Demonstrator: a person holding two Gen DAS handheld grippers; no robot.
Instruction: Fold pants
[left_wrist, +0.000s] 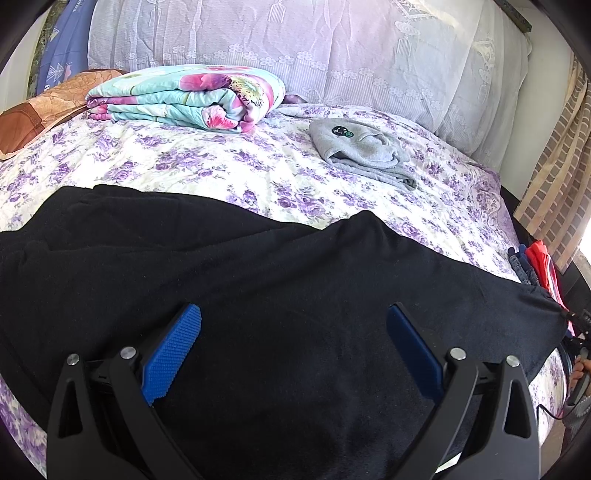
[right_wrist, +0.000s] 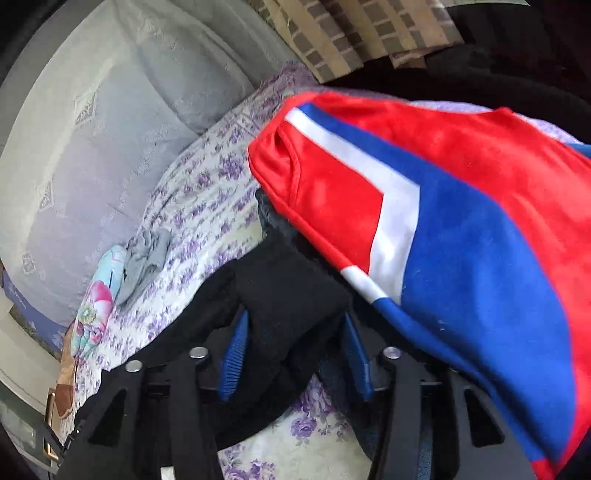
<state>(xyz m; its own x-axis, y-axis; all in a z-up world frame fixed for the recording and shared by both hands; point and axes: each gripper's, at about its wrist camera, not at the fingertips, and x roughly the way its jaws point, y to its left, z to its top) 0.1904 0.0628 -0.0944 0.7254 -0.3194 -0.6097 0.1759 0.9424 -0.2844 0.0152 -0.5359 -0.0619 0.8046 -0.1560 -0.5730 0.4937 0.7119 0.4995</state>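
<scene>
Right claw (right_wrist: 295, 325) grips black pants (right_wrist: 288, 291); red-blue garment (right_wrist: 461, 221) crowds alongside.

Red-blue garment (right_wrist: 461, 229) (crowding right tongs (right_wrist: 295, 332))

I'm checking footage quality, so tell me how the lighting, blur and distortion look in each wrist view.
Left wrist view: bright, sharp daylight, strong fisheye bowing of the bed; the black pants swallow detail. Right wrist view: dimmer, tilted, softly blurred, the red, white and blue garment looming large; black cloth sits between the right claw fingers.
</scene>
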